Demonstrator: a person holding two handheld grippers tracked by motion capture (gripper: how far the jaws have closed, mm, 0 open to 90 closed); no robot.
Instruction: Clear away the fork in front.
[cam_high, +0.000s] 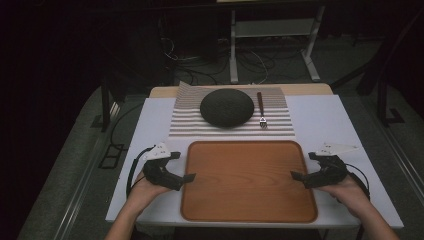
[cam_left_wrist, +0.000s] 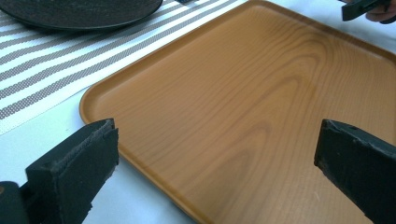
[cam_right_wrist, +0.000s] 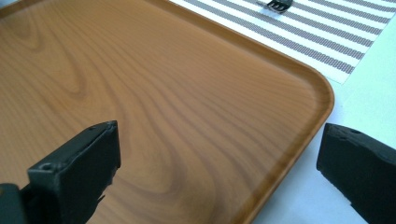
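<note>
An empty wooden tray (cam_high: 248, 181) lies at the near middle of the white table. My left gripper (cam_high: 187, 177) stands open at the tray's left rim. In the left gripper view, my left gripper (cam_left_wrist: 217, 140) has its jaws wide apart, one over the table and one over the tray (cam_left_wrist: 243, 107). Open too, my right gripper (cam_high: 296, 176) sits at the right rim. In the right gripper view, my right gripper (cam_right_wrist: 219, 140) straddles the tray's edge (cam_right_wrist: 299, 140) with nothing between the jaws.
Behind the tray lies a striped placemat (cam_high: 185, 120) with a dark round plate (cam_high: 227, 107) on it and a fork (cam_high: 261, 110) to the plate's right. Bare white table (cam_high: 330, 120) flanks the mat. Cables and a table frame stand on the floor beyond.
</note>
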